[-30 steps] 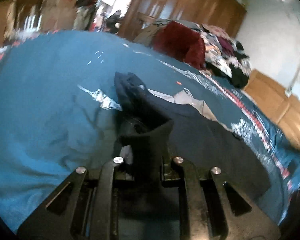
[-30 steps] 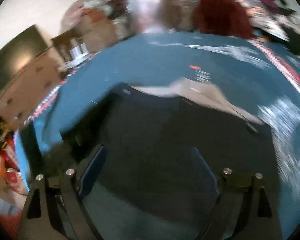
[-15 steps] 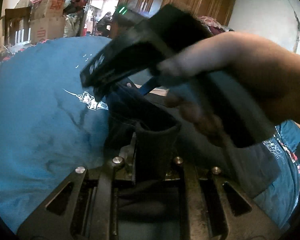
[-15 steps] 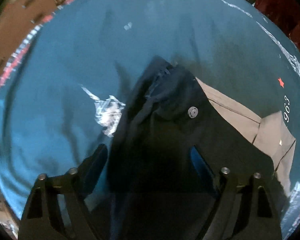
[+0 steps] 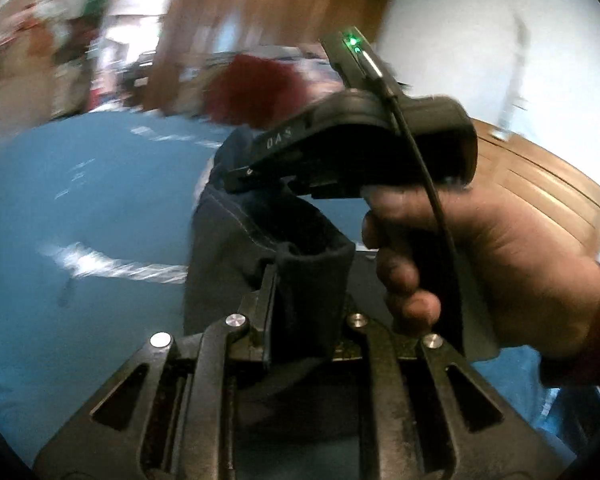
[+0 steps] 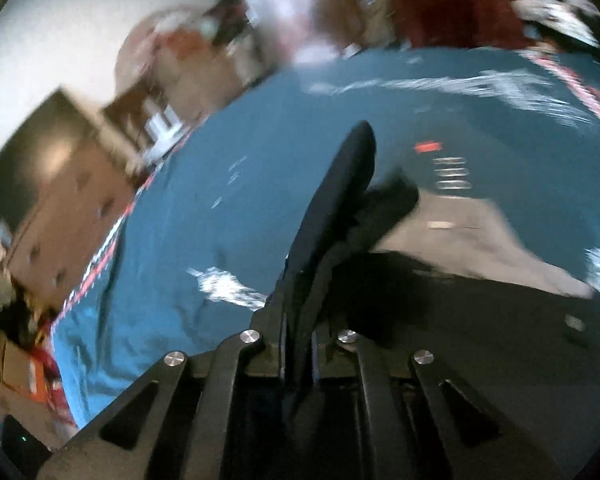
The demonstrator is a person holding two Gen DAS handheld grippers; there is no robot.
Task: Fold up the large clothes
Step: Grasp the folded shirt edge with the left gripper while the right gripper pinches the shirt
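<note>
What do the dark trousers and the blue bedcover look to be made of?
Dark trousers: likely heavy woven cotton, matte; pale topstitching shows along a seam. Blue bedcover: soft printed fabric, matte, creased, with white motifs; motion blur hides the weave.

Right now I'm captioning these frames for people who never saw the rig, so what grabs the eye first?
In the left wrist view, a hand gripping the right gripper's black handle fills the right side, a green light glowing on top. At centre the left gripper is shut on the dark garment. Behind lies the blue bedspread.
</note>
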